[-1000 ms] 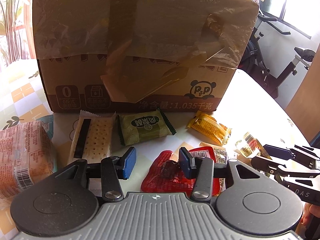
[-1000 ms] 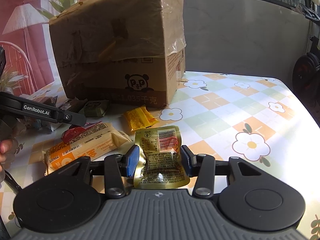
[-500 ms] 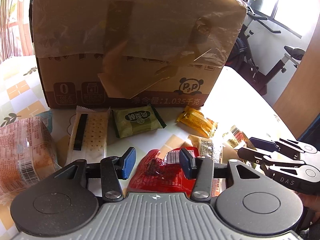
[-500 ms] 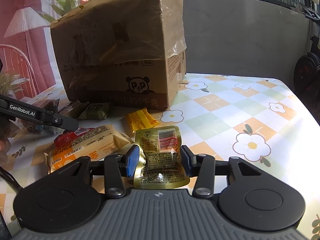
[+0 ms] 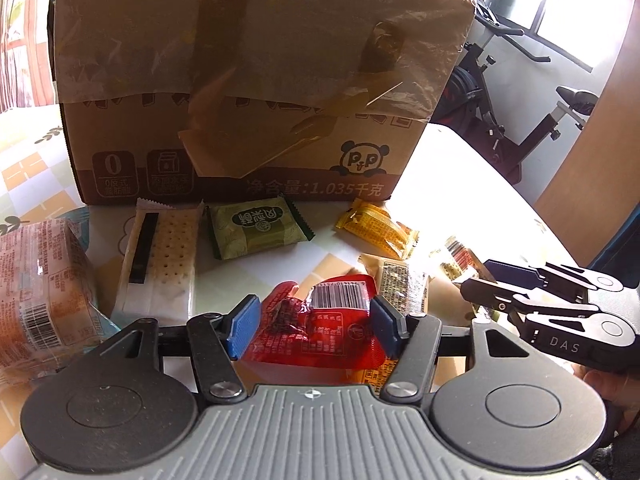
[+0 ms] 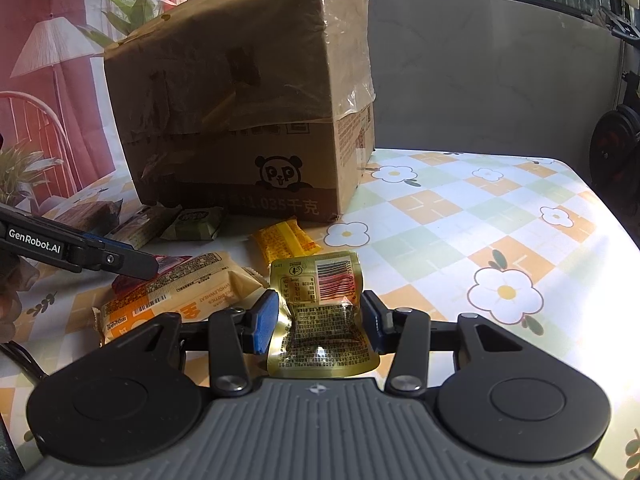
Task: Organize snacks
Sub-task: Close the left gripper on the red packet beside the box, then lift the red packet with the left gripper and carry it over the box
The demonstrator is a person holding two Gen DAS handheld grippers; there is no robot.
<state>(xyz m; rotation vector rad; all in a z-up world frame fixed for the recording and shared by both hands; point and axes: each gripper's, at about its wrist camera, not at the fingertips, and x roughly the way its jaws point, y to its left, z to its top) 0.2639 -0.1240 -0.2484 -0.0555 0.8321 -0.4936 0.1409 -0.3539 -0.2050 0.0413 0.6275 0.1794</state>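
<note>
Two views: each looks forward along one hand-held gripper at a flower-patterned table with loose snacks in front of a taped cardboard box.

Left wrist view, gripper: left gripper (image 5: pixel 314 326) has just been opening; its blue pads stand spread on either side of a red snack packet (image 5: pixel 320 332), which lies between them on the table without being pressed.
Left wrist view, box: cardboard box (image 5: pixel 248 92) with a panda logo stands behind the snacks.
Left wrist view, snacks: cracker pack (image 5: pixel 160 260), green pastry packet (image 5: pixel 256 232) and yellow snack packet (image 5: pixel 376 230) lie in a row just before the box; a pink wrapped pack (image 5: pixel 40 292) sits at far left.
Left wrist view, other tool: right gripper (image 5: pixel 476 286) reaches in from the right.

Right wrist view, gripper: its pads pinch a crumpled gold foil packet (image 6: pixel 320 316) at the sides.
Right wrist view, neighbours: whole-wheat biscuit pack (image 6: pixel 176 292) lies just left of the foil packet; the left gripper's dark finger rests over its far end.
Right wrist view, table: checked tablecloth (image 6: pixel 500 240) stretches right.
</note>
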